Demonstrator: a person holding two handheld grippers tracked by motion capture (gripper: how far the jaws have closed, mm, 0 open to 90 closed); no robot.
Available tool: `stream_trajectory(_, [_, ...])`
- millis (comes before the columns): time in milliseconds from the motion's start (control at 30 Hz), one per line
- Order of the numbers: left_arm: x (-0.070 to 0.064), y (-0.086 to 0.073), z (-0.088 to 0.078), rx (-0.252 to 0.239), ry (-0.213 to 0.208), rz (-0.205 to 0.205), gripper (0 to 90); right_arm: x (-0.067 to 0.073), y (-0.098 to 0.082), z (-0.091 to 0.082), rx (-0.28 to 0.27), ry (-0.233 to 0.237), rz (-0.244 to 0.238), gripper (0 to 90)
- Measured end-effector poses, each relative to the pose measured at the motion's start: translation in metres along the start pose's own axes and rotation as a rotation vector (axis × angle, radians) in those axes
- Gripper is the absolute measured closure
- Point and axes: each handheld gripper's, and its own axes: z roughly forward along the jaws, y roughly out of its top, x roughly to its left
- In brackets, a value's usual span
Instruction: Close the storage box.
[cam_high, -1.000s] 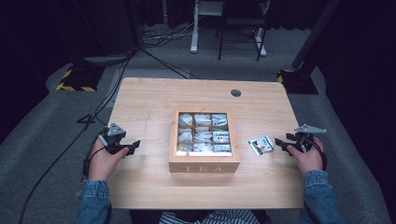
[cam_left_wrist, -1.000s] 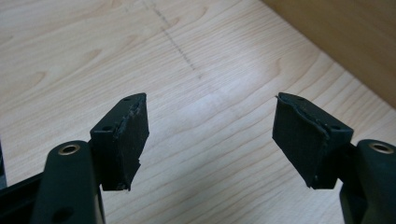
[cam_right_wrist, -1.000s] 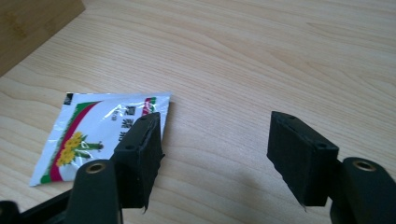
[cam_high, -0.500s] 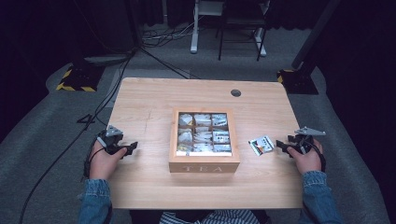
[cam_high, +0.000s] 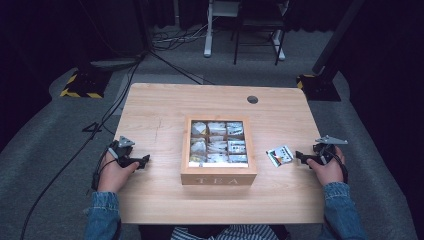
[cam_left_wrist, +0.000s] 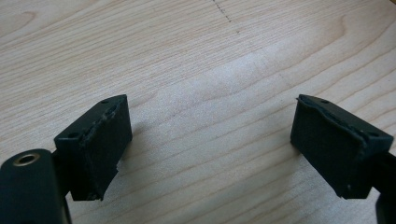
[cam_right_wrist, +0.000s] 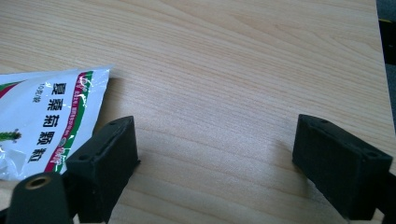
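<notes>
Sachet of white foil with green-red print (cam_right_wrist: 44, 121) lies free beside my right gripper (cam_right_wrist: 212, 158); both grippers' jaws just opened wide, empty; left gripper (cam_left_wrist: 210, 149) idle.

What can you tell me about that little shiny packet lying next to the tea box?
The sachet is a small flat packet of glossy white foil or plastic, with red and green stripes along one edge and printed characters. It looks sealed and lies flat on the wooden table, to the right of the tea box and apart from it. The right gripper sits just beside it with its jaws open; in the right gripper view one jaw is near the sachet's edge, with nothing gripping it.
</notes>
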Motion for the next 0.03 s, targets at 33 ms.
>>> stream_trajectory(33, [-0.0001, 0.0, 0.0, 0.0, 0.0, -0.001, 13.1, -0.0002, 0.0, 0.0001, -0.001, 0.001, -0.002, 14.0])
